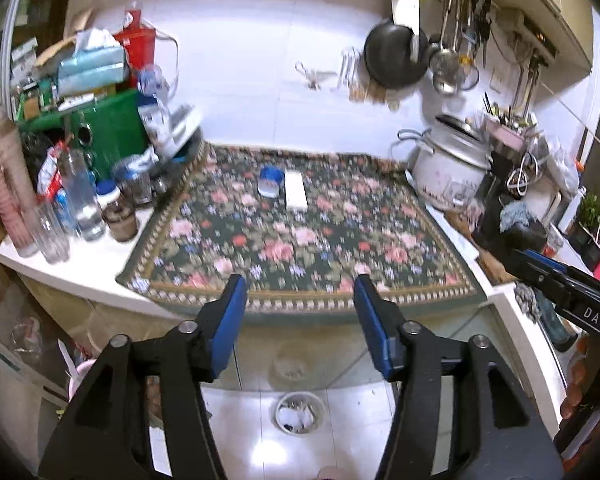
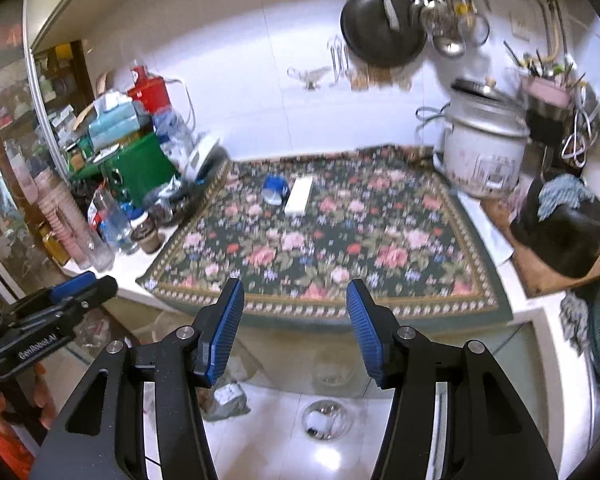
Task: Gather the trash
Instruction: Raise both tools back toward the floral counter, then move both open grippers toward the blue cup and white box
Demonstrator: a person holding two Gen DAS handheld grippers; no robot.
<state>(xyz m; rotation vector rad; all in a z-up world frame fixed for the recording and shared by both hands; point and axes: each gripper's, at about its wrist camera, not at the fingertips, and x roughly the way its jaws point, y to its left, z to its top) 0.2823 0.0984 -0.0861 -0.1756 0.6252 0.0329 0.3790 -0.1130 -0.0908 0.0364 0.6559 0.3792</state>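
Observation:
On the floral cloth (image 1: 300, 240) covering the counter lie a crumpled blue wrapper (image 1: 270, 184) and, touching it, a white flat box (image 1: 295, 192); the right wrist view shows the wrapper (image 2: 275, 192) and box (image 2: 299, 197) too. On the floor below stands a small round bin (image 1: 300, 414) with scraps inside, also seen as the bin (image 2: 325, 420). A crumpled grey packet (image 2: 228, 400) lies on the floor left of it. My left gripper (image 1: 300, 292) hangs open before the counter's front edge with nothing between its blue pads. My right gripper (image 2: 295, 292) is open and bare as well, beside the left gripper (image 2: 92, 285).
Bottles, jars and stacked cups (image 1: 84, 200) crowd the counter's left end before a green box (image 1: 112, 132). A rice cooker (image 1: 448, 168) stands at the back right, a black appliance (image 2: 560, 232) with a rag nearer. A pan (image 1: 396, 58) and ladles hang on the wall.

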